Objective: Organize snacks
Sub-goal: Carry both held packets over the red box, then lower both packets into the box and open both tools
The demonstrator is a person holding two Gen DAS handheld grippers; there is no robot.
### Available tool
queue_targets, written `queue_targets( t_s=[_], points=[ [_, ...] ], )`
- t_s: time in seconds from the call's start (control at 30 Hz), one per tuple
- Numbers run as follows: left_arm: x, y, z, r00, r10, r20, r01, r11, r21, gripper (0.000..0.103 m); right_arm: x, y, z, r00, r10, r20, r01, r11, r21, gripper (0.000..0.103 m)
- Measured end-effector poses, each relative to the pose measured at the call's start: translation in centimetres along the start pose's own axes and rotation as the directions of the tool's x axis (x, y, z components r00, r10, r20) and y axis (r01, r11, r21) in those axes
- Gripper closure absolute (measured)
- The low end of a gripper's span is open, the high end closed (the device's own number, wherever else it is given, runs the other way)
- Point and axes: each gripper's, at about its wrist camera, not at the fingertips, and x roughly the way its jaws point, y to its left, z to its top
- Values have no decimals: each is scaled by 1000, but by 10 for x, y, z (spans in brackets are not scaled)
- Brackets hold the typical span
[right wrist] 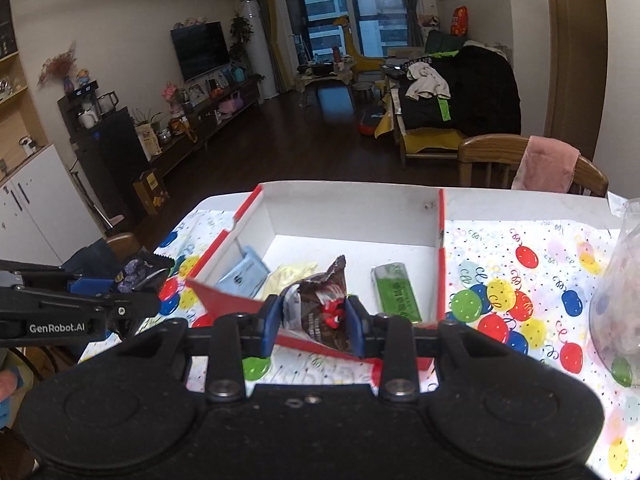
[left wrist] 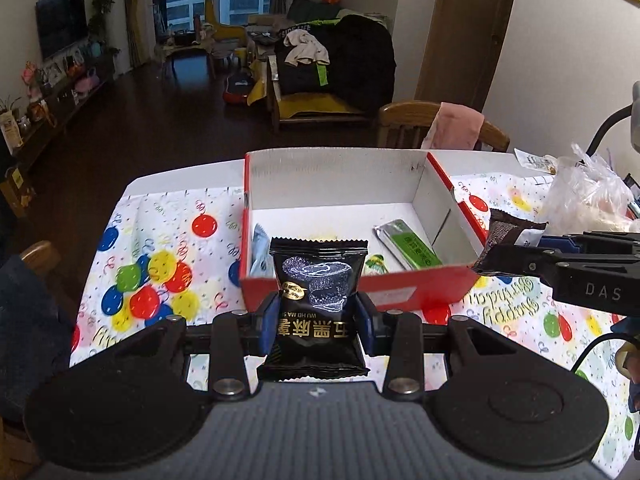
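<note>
The table wears a balloon-print tablecloth (left wrist: 160,248). Behind it stands a wooden chair (right wrist: 492,156) with a pink cloth (right wrist: 546,164) hung over its back. Further away, a sofa carries a pile of dark clothes (left wrist: 340,60). A television (right wrist: 200,50) hangs on the left wall, above a low cabinet (right wrist: 224,106) with small ornaments on it.

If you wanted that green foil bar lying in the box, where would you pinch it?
Across the narrow width of the green foil-wrapped bar, near its middle, coming down from above. It lies flat on the floor of the red-and-white cardboard box, long and slim, its long sides free; the right box wall stands close, so open the fingers only slightly.
</note>
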Motion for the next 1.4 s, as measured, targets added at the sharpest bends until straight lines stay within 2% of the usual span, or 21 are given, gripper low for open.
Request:
queue_targets(
  t_s=[0.3,0.47,0.63,0.83,1.1,1.4],
  points=[
    [41,-10,33,999,35,-39,-35,999,-2,64,33,-32,20,999,9,-52,-5,996,87,69],
    [64,-14,49,996,78,-51,-77,997,2,64,57,-38,30,996,-2,-85,8,997,75,69],
    [90,-10,60,990,97,-102,-100,995,-21,64,83,-41,37,991,-7,-136,16,998,65,69],
    [118,-8,66,979,128,-156,-134,991,-28,64,116,-39,38,978,-16,-206,27,998,50,69],
    [145,-11,68,967,168,-194,-173,985,-10,64,157,-42,32,951,-31,-309,47,998,46,69],
    [170,-11,57,951,189,-245,-190,982,20,64,173,-31,22,931,-58,-361,52,998,-25,69]
  ],
)
